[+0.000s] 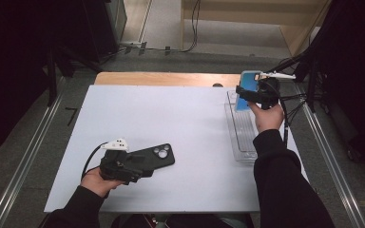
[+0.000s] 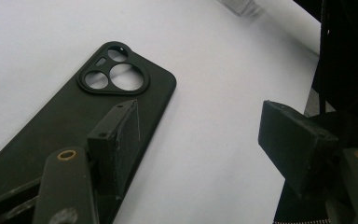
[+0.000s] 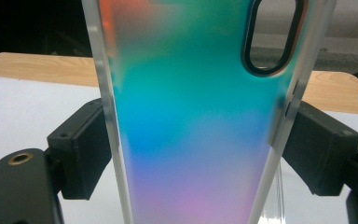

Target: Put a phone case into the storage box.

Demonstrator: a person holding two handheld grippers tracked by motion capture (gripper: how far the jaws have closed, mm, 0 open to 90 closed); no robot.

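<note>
Left gripper (image 1: 145,166) low over the white table (image 1: 171,118), jaws spread; black phone case (image 1: 154,156) flat on the table, one jaw over its near end; right gripper (image 1: 247,92) raised above clear tray (image 1: 240,137), clamped on iridescent phone case (image 3: 191,121) by its side edges.

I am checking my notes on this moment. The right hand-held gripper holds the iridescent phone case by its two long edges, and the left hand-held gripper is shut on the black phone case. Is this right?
One thing is wrong. The left hand-held gripper is open, not shut on the black phone case: the left gripper view shows its jaws wide apart, one above the case, which lies flat on the white table. The right hand-held gripper does hold the iridescent phone case by its long edges.
</note>
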